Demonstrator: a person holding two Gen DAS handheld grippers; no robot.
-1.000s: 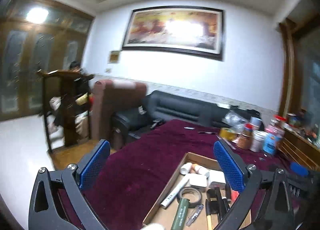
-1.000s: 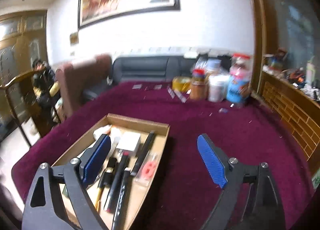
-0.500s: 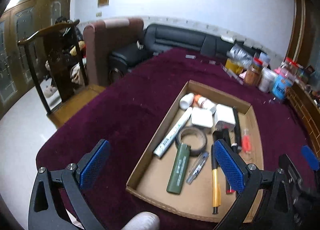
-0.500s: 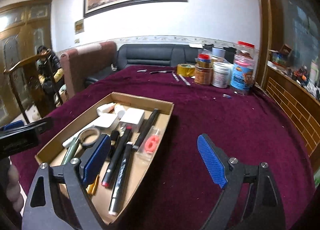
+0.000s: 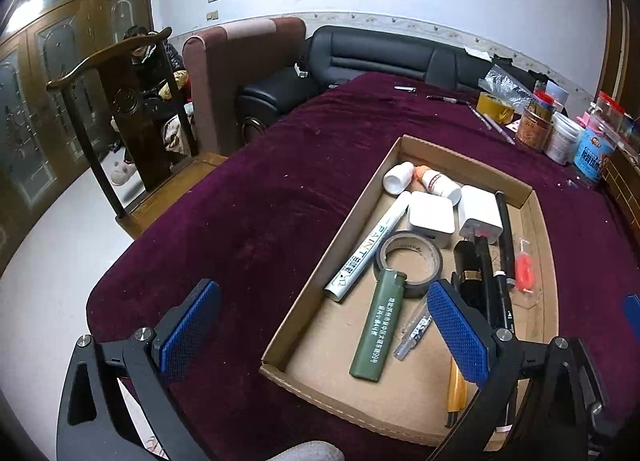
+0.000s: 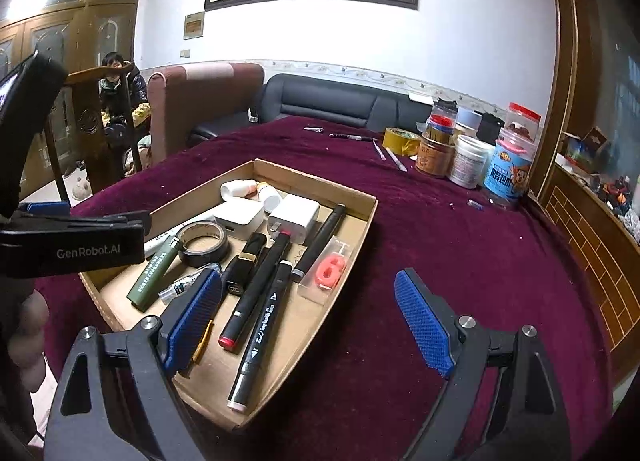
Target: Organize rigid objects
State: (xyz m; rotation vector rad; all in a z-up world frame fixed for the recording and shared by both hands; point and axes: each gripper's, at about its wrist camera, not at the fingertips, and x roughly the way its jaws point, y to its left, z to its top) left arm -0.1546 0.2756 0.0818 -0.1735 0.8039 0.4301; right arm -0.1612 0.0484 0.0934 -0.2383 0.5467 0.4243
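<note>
A shallow cardboard tray (image 5: pixel 528 197) (image 6: pixel 312 177) lies on the maroon tablecloth. It holds a green lighter (image 5: pixel 378 325), a dark tape roll (image 5: pixel 408 261), a white paint marker (image 5: pixel 368 247), two white chargers (image 5: pixel 431 217), small white bottles (image 5: pixel 398 177), black markers (image 6: pixel 260 281) and a pink candle packet (image 6: pixel 330 267). My left gripper (image 5: pixel 324 329) hangs open above the tray's near left corner, holding nothing. My right gripper (image 6: pixel 310 309) is open over the tray's near right edge, also with nothing in it. The left gripper's black body (image 6: pixel 80 249) shows at the left of the right wrist view.
Jars and tins (image 5: pixel 560 137) and a yellow tape roll (image 5: pixel 496 107) stand at the table's far right, with loose pens (image 6: pixel 352 137) nearby. A wooden chair (image 5: pixel 120 101), an armchair and a black sofa (image 5: pixel 380 57) lie beyond the table. A person sits behind the chair.
The left gripper has tipped steeply down, from facing the wall to looking onto the tray. The right gripper has sunk a little toward the tray. Both stay open.
</note>
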